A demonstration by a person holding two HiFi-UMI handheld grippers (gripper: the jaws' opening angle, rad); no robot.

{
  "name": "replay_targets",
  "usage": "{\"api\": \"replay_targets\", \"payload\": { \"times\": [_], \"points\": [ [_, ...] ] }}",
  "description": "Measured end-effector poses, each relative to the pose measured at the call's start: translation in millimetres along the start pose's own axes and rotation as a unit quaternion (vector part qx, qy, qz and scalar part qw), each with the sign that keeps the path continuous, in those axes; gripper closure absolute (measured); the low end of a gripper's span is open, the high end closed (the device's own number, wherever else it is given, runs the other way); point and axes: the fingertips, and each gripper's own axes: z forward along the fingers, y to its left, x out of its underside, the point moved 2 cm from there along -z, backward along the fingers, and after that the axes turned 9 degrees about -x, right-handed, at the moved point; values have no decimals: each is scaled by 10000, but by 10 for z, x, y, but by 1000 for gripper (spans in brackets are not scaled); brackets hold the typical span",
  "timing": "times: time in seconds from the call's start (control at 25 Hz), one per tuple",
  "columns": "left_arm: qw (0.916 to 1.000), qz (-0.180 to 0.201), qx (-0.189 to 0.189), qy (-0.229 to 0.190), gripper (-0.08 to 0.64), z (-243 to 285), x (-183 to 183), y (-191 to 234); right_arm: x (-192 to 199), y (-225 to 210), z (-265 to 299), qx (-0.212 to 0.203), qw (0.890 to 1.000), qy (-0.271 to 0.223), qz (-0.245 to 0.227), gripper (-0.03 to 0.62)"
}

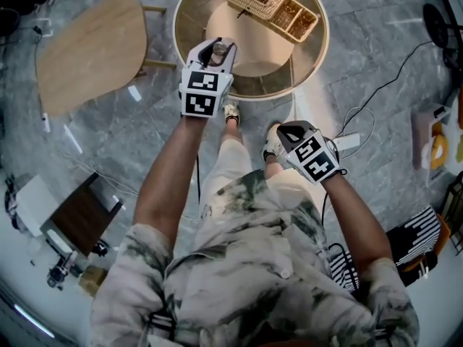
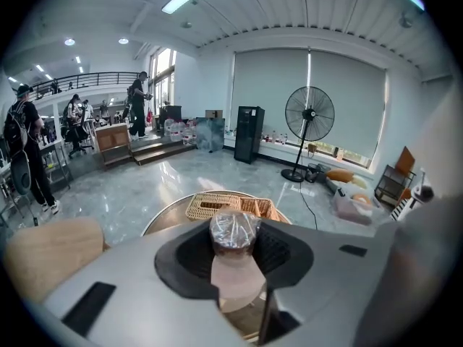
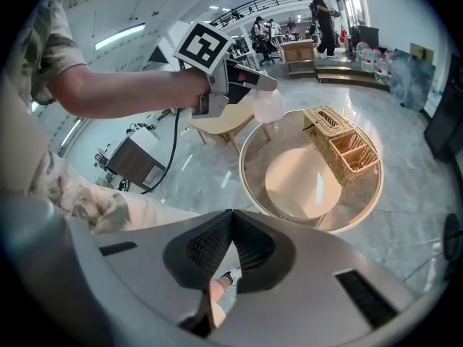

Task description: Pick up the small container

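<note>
The small container (image 2: 233, 231), a clear cup with crinkled plastic over dark contents, sits between the jaws of my left gripper (image 2: 234, 246), which is shut on it. In the head view the left gripper (image 1: 218, 50) is raised over the near edge of the round table (image 1: 189, 9). The right gripper view shows the container (image 3: 268, 105) lifted well above the tabletop. My right gripper (image 3: 229, 219) is shut with nothing in it, and the right gripper (image 1: 284, 131) hangs low beside the person's knee, off the table.
A wicker basket (image 1: 271, 7) with compartments lies at the table's far right side. A low wooden side table (image 1: 90, 49) stands to the left. Cables and a power strip (image 1: 347, 142) run over the grey tiled floor on the right. A standing fan (image 2: 309, 116) is further off.
</note>
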Motion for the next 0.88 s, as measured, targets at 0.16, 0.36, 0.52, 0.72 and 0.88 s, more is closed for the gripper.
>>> {"api": "replay_targets", "payload": {
  "times": [0.16, 0.36, 0.52, 0.72, 0.88],
  "points": [
    [10000, 43, 43, -19, 420, -131, -77, -71, -9, 4, -87, 8, 10000, -93, -31, 569],
    [9999, 78, 97, 31, 420, -241, -83, -159, 11, 28, -125, -29, 9999, -133, -59, 569],
    [9999, 102, 113, 15, 420, -303, -114, -193, -6, 48, -148, -35, 9998, -186, -84, 569],
    [9999, 101, 109, -4, 420, -334, -136, -217, -15, 34, -172, -20, 9996, -228, -134, 569],
    [9999, 94, 103, 3, 420, -387, -145, -216, -32, 67, -190, -23, 9995, -272, -142, 570]
  ]
}}
